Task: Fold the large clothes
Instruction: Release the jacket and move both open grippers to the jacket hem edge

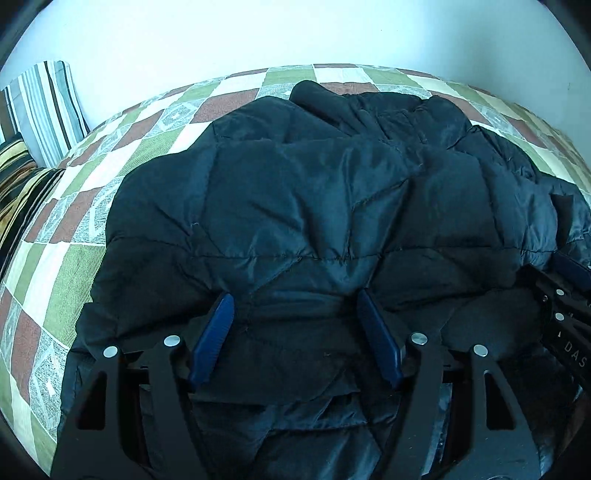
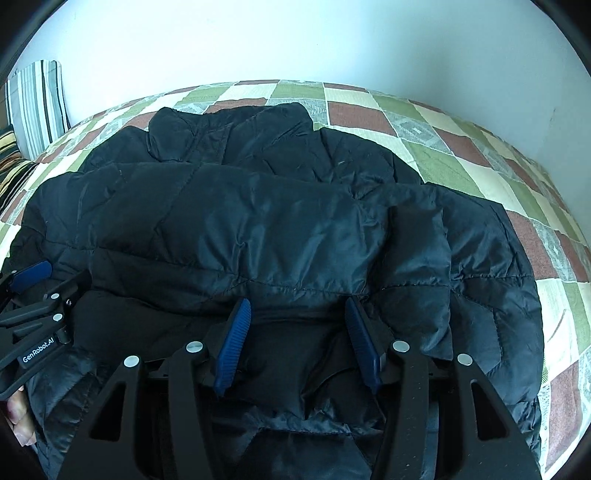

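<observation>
A large dark quilted jacket (image 1: 295, 206) lies spread on a checked bed cover; it also fills the right wrist view (image 2: 280, 221). Its collar points toward the far wall. My left gripper (image 1: 295, 299) is open, its blue pads straddling the jacket's near hem on the left side. My right gripper (image 2: 295, 304) is open, its pads straddling the near hem on the right side. Neither holds cloth that I can see. The right gripper shows at the right edge of the left wrist view (image 1: 565, 295). The left gripper shows at the left edge of the right wrist view (image 2: 33, 291).
The bed cover (image 1: 74, 229) is checked green, brown and cream and reaches a white wall (image 1: 258, 33) behind. Striped pillows (image 1: 44, 110) stand at the far left; they also show in the right wrist view (image 2: 37, 103). The cover (image 2: 480, 155) extends to the right.
</observation>
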A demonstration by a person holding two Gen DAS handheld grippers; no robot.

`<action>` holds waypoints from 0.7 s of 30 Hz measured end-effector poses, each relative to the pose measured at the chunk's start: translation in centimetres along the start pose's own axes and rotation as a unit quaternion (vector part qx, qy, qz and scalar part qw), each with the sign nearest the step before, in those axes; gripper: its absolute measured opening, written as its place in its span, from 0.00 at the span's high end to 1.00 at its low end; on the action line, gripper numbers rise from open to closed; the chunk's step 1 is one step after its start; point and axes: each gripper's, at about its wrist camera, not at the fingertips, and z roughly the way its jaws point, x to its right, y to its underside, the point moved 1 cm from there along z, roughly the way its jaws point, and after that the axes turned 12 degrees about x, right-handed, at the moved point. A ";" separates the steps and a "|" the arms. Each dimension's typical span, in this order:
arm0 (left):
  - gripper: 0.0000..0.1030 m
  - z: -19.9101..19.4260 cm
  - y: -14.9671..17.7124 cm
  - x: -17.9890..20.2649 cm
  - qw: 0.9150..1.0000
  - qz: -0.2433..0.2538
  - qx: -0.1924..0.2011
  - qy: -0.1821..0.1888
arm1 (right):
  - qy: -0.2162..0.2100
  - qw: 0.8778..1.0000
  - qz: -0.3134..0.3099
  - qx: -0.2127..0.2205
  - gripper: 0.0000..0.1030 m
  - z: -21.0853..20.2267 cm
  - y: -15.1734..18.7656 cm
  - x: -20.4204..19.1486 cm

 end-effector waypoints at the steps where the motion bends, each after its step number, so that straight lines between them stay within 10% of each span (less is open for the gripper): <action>1: 0.31 0.0 -0.1 0.0 1.000 0.000 0.000 -0.001 | 0.000 1.000 0.000 0.001 0.48 0.0 0.0 0.0; 10: 0.32 -5.8 -0.7 -2.3 0.999 0.007 0.037 -0.007 | -0.007 0.999 0.012 0.033 0.41 -6.0 -0.7 1.5; 21: 0.25 -17.0 8.1 -11.2 0.997 -0.045 0.042 -0.039 | 0.034 0.998 0.014 0.046 0.32 -17.8 6.7 8.3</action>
